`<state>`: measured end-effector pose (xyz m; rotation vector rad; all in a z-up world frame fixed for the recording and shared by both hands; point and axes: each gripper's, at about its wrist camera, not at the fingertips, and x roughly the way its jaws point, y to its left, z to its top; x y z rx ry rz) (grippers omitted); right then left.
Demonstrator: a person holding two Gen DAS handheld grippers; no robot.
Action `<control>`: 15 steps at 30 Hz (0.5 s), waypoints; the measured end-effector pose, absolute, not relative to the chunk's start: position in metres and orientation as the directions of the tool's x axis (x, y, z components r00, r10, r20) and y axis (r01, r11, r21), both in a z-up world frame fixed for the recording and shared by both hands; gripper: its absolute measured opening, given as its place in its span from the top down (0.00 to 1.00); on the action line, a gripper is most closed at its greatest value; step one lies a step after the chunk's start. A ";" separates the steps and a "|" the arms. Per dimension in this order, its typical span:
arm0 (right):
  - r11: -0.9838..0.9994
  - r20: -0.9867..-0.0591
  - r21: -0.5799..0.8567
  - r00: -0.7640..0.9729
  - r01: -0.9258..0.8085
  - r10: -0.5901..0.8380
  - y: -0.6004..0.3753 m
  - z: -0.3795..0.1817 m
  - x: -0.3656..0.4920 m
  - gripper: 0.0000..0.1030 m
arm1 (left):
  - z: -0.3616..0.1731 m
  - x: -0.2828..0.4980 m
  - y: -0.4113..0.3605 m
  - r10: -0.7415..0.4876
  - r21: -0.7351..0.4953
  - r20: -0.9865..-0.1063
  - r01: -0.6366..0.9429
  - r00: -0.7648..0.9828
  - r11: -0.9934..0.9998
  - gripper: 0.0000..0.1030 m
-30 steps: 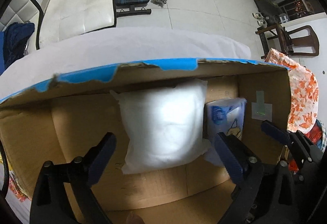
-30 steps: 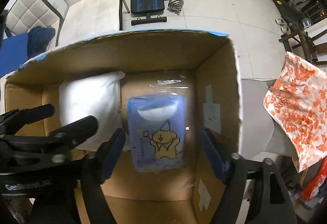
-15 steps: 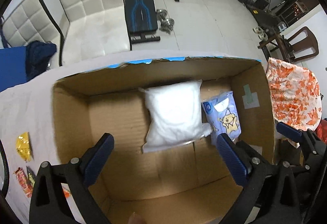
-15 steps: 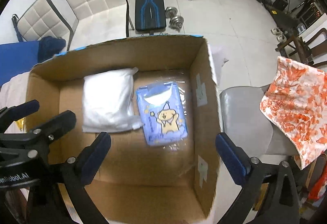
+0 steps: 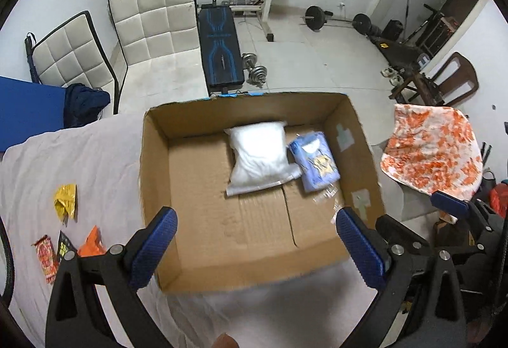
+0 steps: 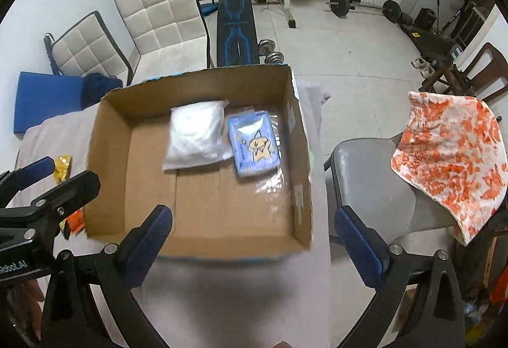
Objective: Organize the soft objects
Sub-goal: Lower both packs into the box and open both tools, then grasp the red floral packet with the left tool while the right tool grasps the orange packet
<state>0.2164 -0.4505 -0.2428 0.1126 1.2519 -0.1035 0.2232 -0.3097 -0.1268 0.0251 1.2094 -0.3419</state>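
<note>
both my tongs hang over the box, spread wide and holding nothing. ahead of my left tongs the white bag lies flat on the box floor toward the far wall. the blue pack lies just right of it, touching or nearly so; the blur keeps me from telling. from my right tongs both sit ahead and a bit left, bag left of pack. small snack packets lie on the cloth left of my left tongs, outside the box.
</note>
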 end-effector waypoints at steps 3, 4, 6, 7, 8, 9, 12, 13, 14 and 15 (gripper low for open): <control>0.988 -0.945 0.033 0.327 0.152 -0.019 -0.448 -0.224 0.194 0.00 | -0.114 0.206 -0.304 -0.253 -0.163 -0.911 0.279 0.326 0.946 0.00; 0.987 -0.942 0.037 0.335 0.156 -0.018 -0.447 -0.218 0.187 0.00 | -0.109 0.200 -0.299 -0.255 -0.162 -0.906 0.281 0.336 0.946 0.00; 0.986 -0.936 0.038 0.352 0.164 -0.022 -0.445 -0.205 0.175 0.00 | -0.100 0.191 -0.295 -0.248 -0.146 -0.902 0.289 0.355 0.946 0.00; 0.985 -0.932 0.036 0.360 0.167 -0.027 -0.444 -0.199 0.171 0.00 | -0.097 0.187 -0.292 -0.248 -0.144 -0.900 0.292 0.360 0.945 0.00; 0.985 -0.928 0.032 0.371 0.171 -0.035 -0.442 -0.191 0.166 0.00 | -0.093 0.182 -0.290 -0.252 -0.145 -0.896 0.296 0.367 0.944 0.00; 0.984 -0.925 0.031 0.377 0.174 -0.038 -0.441 -0.186 0.162 0.00 | -0.089 0.179 -0.288 -0.258 -0.148 -0.892 0.300 0.371 0.943 0.00; 0.983 -0.916 0.028 0.399 0.180 -0.047 -0.436 -0.169 0.151 0.00 | -0.078 0.170 -0.281 -0.279 -0.164 -0.882 0.308 0.379 0.937 0.00; 0.983 -0.913 0.024 0.405 0.180 -0.051 -0.432 -0.165 0.149 0.00 | -0.074 0.167 -0.278 -0.287 -0.169 -0.877 0.311 0.385 0.935 0.00; 0.984 -0.910 0.021 0.410 0.179 -0.056 -0.429 -0.161 0.146 0.00 | -0.072 0.166 -0.277 -0.291 -0.172 -0.875 0.314 0.388 0.934 0.00; 0.983 -0.909 0.018 0.413 0.181 -0.059 -0.425 -0.157 0.143 0.00 | -0.069 0.165 -0.273 -0.297 -0.179 -0.872 0.312 0.389 0.933 0.00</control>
